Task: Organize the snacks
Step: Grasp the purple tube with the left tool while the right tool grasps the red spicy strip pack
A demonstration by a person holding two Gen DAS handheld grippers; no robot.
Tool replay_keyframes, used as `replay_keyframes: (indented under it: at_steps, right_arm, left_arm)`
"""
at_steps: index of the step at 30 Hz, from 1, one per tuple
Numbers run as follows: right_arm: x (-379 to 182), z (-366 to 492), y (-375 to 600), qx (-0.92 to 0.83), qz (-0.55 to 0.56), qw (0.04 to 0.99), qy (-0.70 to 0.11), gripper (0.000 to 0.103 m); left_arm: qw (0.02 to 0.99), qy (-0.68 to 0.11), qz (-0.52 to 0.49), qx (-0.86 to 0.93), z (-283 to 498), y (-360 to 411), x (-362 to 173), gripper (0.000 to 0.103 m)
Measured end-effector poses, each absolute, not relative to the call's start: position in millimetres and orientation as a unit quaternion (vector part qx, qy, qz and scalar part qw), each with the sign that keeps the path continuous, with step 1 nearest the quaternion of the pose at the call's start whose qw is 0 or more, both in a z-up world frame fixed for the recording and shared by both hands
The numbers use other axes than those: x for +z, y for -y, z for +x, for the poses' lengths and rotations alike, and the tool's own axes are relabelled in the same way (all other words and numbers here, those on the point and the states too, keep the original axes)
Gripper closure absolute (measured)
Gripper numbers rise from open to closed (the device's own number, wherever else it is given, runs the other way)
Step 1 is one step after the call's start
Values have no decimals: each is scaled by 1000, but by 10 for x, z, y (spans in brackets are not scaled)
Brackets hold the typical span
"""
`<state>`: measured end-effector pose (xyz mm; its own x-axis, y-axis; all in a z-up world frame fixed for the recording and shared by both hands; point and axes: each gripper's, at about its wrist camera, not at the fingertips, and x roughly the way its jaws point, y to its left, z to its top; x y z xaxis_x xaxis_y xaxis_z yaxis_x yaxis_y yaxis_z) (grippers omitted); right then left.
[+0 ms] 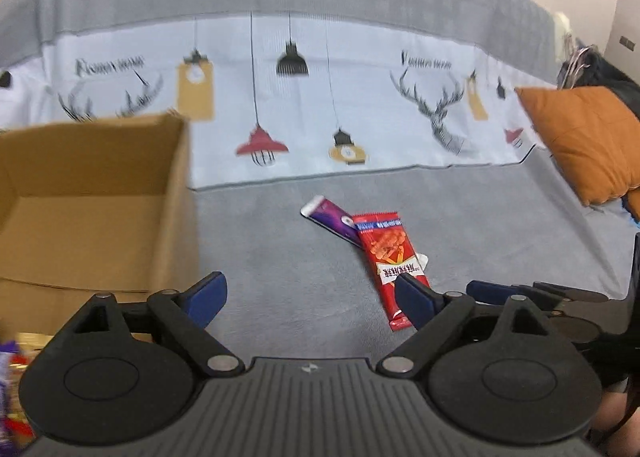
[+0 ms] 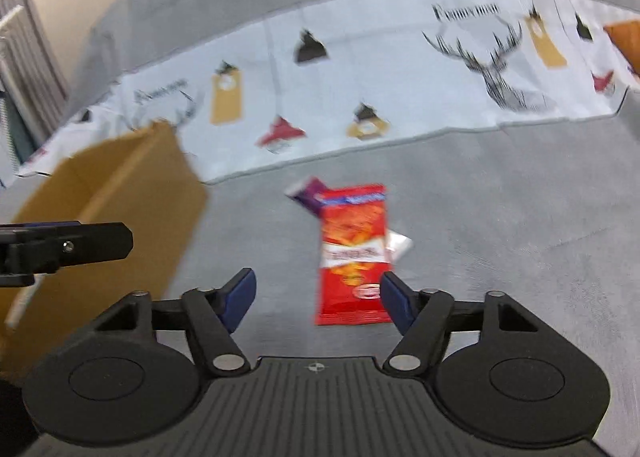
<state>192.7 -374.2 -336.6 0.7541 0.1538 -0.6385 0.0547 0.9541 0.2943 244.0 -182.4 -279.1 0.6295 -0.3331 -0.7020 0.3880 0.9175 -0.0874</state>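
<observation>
Grey sofa (image 1: 280, 241) carries the cardboard box (image 1: 92, 193), with some snacks seemingly already stowed. Right of the box, a red packet (image 1: 386, 257) overlaps a purple one (image 1: 334, 219), both unpacked. Left claw (image 1: 316, 299) and right claw (image 2: 318, 297) gape empty.

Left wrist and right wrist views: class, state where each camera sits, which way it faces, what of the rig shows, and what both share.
Left wrist view: sits on the left gripper, facing forward and down over the grey sofa seat; own jaws open, right gripper at the right edge.
Right wrist view: sits on the right gripper, same heading; own jaws open, left gripper at the left edge.
Shared: cardboard box, red snack packet, purple packet.
</observation>
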Motion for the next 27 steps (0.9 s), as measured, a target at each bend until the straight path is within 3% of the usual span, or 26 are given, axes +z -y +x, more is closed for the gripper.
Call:
replay_keyframes:
  at_steps: [6, 7, 9, 10, 12, 16, 23, 25, 27]
  right_arm:
    - [-3682, 2402, 3898, 22, 159, 907, -391, 44]
    - [-3742, 2464, 3880, 26, 154, 902, -402, 56]
    - [-3760, 2512, 3864, 30, 142, 906, -398, 66]
    - [-3747, 2527, 3855, 41, 138, 905, -400, 81]
    - [-3720, 2502, 3878, 52, 138, 906, -396, 93]
    - [-3613, 2378, 4035, 23, 122, 918, -376, 95]
    - [-3658, 2063, 4698, -48, 203, 907, -367, 95]
    - [-3682, 2052, 4770, -55, 219, 903, -366, 92]
    - [-3688, 2092, 4776, -67, 213, 902, -369, 89]
  left_arm:
    - [910, -361, 85, -185, 2763, 2129, -3022, 11]
    - [907, -366, 78, -191, 2824, 2140, -3037, 13]
    - [900, -384, 55, -198, 2950, 2162, -3081, 15]
    - [899, -389, 50, -196, 3003, 2181, -3116, 15]
    - [896, -398, 49, -193, 3083, 2246, -3177, 15]
    - [884, -426, 31, -191, 3265, 2407, -3333, 15]
    - [859, -479, -25, -178, 3659, 2813, -3632, 16]
    - [855, -489, -32, -170, 3790, 2906, -3746, 21]
    - [875, -457, -15, -159, 3826, 2969, -3735, 62]
